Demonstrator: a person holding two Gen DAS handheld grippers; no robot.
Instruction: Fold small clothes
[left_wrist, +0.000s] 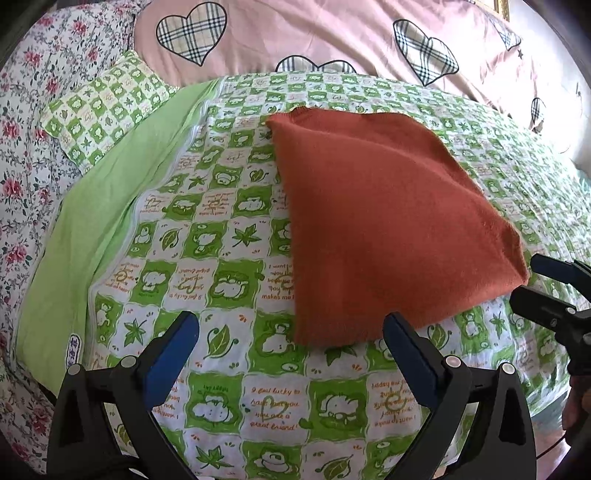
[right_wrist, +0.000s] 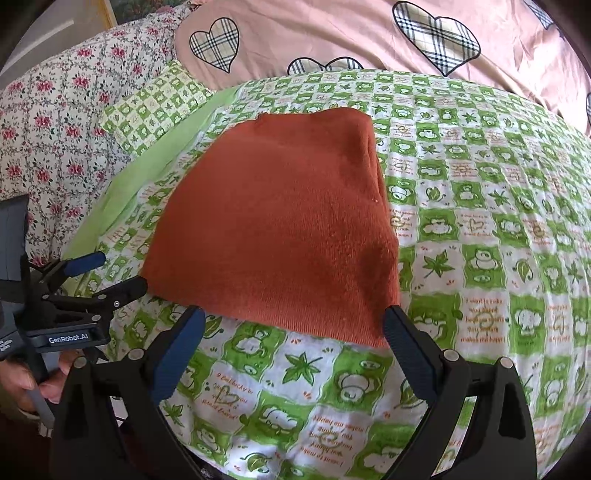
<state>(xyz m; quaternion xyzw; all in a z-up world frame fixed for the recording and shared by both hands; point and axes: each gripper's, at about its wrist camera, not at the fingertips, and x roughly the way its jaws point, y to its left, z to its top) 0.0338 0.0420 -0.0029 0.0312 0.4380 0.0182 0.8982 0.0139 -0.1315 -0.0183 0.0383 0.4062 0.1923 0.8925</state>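
A rust-orange knit garment lies folded into a flat rectangle on the green checked bedspread. My left gripper hovers open just short of its near edge, with nothing between the blue pads. In the right wrist view the same garment fills the middle, and my right gripper stands open at its near edge, holding nothing. The right gripper's fingers show at the garment's right corner in the left wrist view. The left gripper appears at the garment's left corner in the right wrist view.
A pink quilt with plaid hearts is bunched along the far side of the bed. A floral sheet and a small green checked pillow lie at the left. A plain green strip borders the bedspread. A hand holds the left gripper's handle.
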